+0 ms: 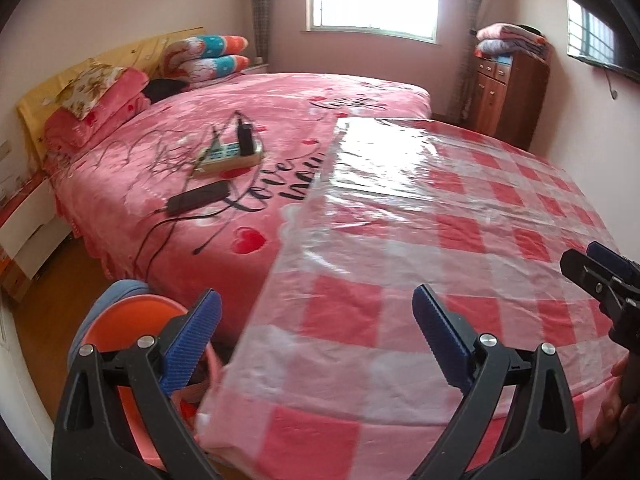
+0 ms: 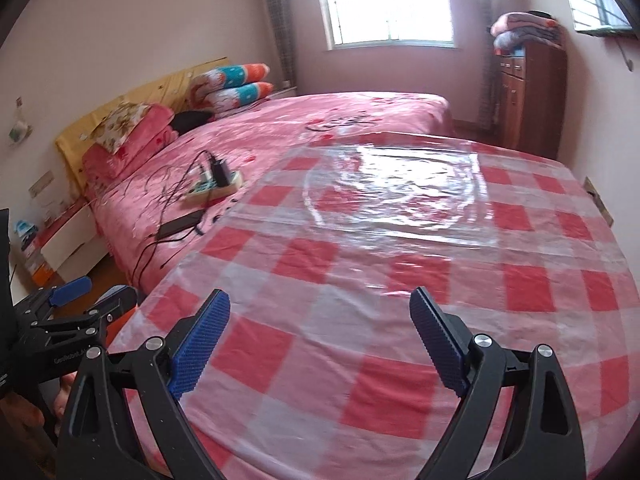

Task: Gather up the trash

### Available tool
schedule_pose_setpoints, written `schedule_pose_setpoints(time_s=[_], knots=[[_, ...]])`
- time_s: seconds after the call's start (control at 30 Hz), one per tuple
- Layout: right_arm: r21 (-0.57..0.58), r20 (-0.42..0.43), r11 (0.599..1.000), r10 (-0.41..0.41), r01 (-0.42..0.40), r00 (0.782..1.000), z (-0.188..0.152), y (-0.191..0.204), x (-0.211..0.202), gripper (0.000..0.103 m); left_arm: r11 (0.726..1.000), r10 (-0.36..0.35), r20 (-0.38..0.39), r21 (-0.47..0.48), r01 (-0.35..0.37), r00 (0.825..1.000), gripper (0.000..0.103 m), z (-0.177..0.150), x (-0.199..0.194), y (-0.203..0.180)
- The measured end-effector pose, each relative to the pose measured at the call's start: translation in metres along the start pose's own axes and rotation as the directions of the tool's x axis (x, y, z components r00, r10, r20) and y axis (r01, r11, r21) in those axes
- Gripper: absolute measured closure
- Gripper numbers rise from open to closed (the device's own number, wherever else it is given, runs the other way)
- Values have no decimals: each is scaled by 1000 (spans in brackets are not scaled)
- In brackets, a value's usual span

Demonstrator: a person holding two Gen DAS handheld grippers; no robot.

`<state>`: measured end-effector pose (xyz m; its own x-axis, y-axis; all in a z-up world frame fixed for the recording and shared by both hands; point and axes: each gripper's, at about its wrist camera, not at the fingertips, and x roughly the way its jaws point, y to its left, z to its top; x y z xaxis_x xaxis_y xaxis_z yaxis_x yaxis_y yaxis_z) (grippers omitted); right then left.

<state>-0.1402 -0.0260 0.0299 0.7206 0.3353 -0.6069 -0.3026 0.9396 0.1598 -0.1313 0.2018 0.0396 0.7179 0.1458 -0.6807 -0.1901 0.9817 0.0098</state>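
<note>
My left gripper [image 1: 316, 300] is open and holds nothing; it hovers over the near left edge of the table [image 1: 460, 240], which has a red and white checked cloth under clear plastic. Below its left finger stands an orange bin [image 1: 120, 324] with a blue rim, on the floor between table and bed. My right gripper [image 2: 320, 300] is open and holds nothing above the table's near part [image 2: 360, 248]. The right gripper [image 1: 600, 268] also shows at the right edge of the left wrist view, and the left gripper [image 2: 92, 296] at the lower left of the right wrist view. No trash item is visible.
A bed [image 1: 260, 96] with a pink cover lies left of the table. On it are a power strip [image 1: 228, 156] with a black charger, a black flat device [image 1: 198, 198] and cables. A wooden cabinet [image 1: 508, 96] with folded blankets stands by the far wall.
</note>
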Motion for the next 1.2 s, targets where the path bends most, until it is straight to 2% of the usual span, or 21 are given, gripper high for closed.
schedule_pose_setpoints(time_s=[0.53,0.83,1.2], knots=[[97,50,985,-150,145,987,-11,-71,-29,13,989,-107,-27,104,109,994,6,9,16,-89],[108,74,969,-230,222,970,-17,-97,-39,13,981,-131,-32,142,134,991,6,14,20,-124],[139,96,952,-286,271,953,-19,-119,-47,13,974,-148,-26,170,151,989,6,17,19,-154]])
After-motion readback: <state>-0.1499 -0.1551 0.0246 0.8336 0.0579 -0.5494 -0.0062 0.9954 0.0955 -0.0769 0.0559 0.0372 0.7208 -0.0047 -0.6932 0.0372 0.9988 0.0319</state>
